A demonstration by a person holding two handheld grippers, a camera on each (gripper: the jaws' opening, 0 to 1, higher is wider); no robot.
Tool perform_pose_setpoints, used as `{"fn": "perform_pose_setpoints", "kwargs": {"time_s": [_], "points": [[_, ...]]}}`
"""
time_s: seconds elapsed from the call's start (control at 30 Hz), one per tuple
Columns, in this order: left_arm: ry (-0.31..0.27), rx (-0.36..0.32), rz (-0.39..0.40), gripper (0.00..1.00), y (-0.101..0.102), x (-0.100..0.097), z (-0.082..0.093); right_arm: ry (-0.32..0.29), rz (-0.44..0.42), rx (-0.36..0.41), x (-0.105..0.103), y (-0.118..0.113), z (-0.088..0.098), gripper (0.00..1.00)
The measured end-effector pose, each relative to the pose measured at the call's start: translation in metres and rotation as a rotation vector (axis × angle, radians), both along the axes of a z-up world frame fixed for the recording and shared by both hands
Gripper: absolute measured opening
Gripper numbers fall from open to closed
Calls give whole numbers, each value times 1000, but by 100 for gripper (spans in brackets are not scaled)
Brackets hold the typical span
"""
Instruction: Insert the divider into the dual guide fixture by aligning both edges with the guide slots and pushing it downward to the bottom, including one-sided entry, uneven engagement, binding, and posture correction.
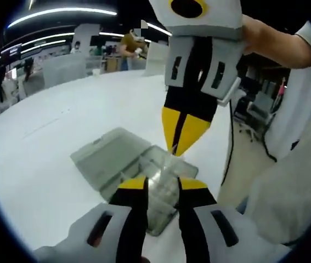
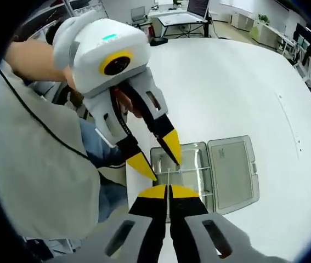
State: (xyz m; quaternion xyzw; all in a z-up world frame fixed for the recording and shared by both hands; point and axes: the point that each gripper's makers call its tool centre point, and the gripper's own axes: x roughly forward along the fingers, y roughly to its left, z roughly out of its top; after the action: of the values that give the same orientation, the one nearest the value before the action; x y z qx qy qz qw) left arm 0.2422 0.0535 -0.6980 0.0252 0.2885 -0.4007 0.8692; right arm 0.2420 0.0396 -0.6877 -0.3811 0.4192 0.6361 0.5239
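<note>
Right tool (image 2: 168,192) pinches thin clear divider (image 2: 168,178) (flat) above translucent hinged box (image 2: 229,172).

Your white worktop (image 2: 243,82) carries one clear case (image 2: 204,172) lying opened flat near its edge, the lid (image 2: 231,172) spread beside the tray (image 2: 185,170), bare surface stretching beyond.

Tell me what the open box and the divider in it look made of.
The box looks like translucent grey moulded plastic, matt: the white table shows through its hinged lid. The divider, pinched by the right gripper, looks like thin clear plastic seen edge-on; too thin to be sure.
</note>
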Motion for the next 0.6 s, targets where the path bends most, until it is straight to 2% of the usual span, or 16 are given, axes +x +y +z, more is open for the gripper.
{"fn": "perform_pose_setpoints", "kwargs": {"time_s": [0.1,0.37,0.6], "points": [[-10,29,0,26,4,-1,0,-8,3,-12,1,1,-2,0],[-45,34,16,36,4,-5,9,-46,40,-45,2,1,-10,0],[-56,57,26,49,6,-8,7,-69,50,-61,4,0,-16,0]]}}
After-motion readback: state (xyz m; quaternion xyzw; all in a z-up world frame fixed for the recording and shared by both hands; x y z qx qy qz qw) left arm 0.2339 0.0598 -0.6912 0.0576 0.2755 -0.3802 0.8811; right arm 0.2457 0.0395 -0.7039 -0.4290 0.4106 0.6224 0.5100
